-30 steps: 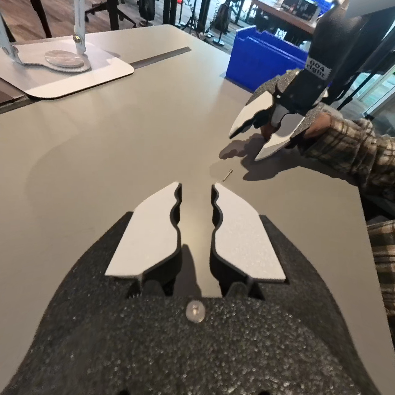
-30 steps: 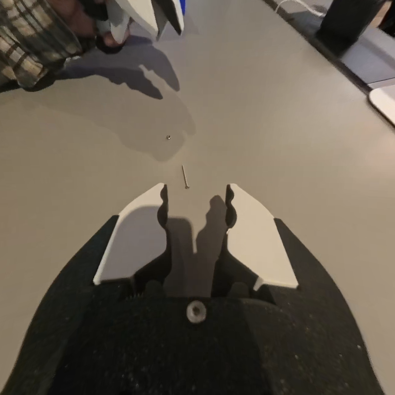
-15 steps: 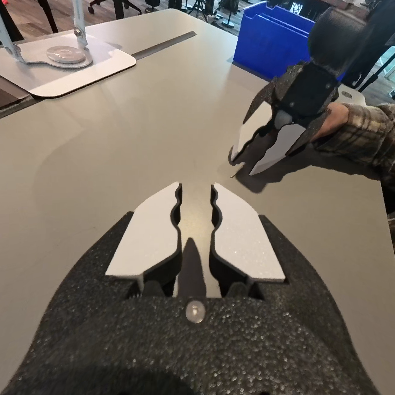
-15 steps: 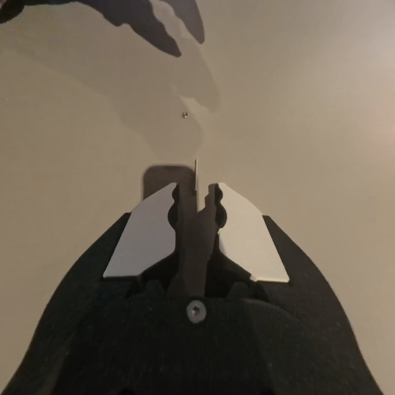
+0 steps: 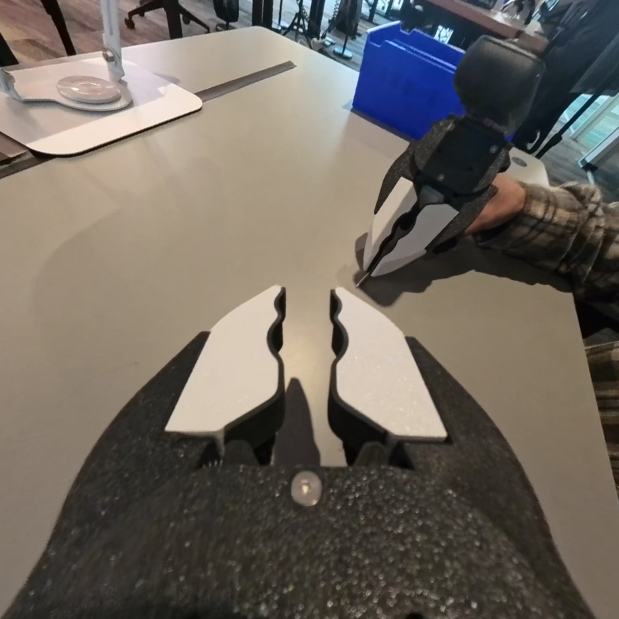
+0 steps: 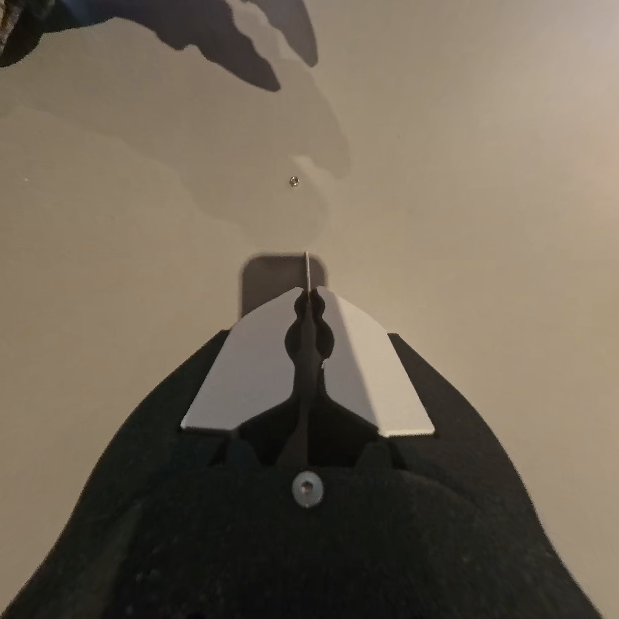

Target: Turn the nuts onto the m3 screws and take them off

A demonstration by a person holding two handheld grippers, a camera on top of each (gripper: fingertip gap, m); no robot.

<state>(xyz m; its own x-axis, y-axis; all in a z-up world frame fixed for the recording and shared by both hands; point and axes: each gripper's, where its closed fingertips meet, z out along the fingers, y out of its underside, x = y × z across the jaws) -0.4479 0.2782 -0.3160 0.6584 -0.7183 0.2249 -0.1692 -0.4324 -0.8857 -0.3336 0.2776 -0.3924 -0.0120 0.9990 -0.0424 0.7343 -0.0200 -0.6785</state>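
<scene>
A thin metal M3 screw (image 6: 307, 270) lies on the grey table, pointing away from my right gripper (image 6: 308, 290), which is shut on its near end at the fingertips. A small metal nut (image 6: 293, 181) lies on the table a short way beyond the screw's far tip. In the left wrist view the right gripper (image 5: 368, 272) points down at the table with the screw (image 5: 361, 280) sticking out of its tips. My left gripper (image 5: 307, 292) is open and empty, low over the table, just left of the screw. The nut does not show in that view.
A blue plastic bin (image 5: 402, 83) stands at the table's far right edge. A white board (image 5: 100, 124) with a metal stand base lies at the far left, and a dark strip (image 5: 244, 82) runs across the table behind it. A plaid sleeve (image 5: 552, 241) reaches in from the right.
My right gripper came down over the screw and closed on its near end. The left gripper stayed open and hardly moved.
</scene>
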